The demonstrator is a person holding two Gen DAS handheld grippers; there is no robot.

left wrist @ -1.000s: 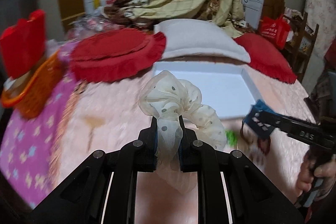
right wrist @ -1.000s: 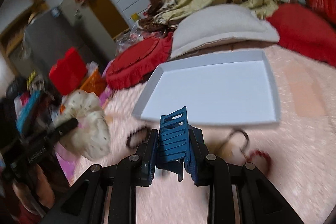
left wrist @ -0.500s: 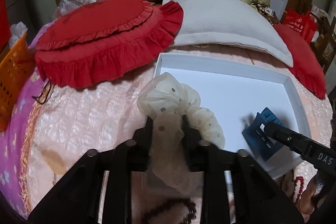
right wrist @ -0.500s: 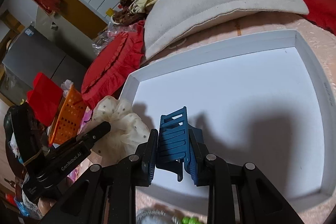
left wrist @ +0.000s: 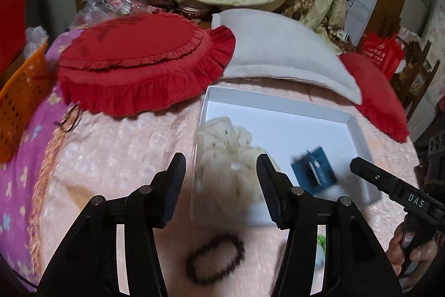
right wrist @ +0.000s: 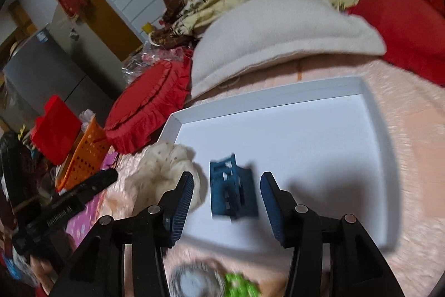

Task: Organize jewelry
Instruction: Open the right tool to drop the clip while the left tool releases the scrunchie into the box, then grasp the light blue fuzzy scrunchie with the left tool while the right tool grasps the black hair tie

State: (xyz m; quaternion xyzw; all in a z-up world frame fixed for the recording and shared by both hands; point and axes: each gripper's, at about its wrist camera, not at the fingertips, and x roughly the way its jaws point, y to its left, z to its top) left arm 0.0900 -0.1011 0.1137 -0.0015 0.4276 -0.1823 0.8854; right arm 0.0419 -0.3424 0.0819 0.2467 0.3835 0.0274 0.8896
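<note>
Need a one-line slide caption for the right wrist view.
Right tongs opening, blue hair claw loose between them over the white tray, cream scrunchie at its edge.

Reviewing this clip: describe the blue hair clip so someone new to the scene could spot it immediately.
Find the shallow white tray on the pink bedspread, below the white pillow. Near its front left corner lies the blue claw hair clip, between the right gripper's opening jaws. It is hard, slatted plastic, unlike the soft cream dotted scrunchie beside it.

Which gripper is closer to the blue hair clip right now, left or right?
Right. The blue hair clip lies loose between the opening jaws of the right gripper. The left gripper, also opening, straddles the cream scrunchie beside it.
</note>
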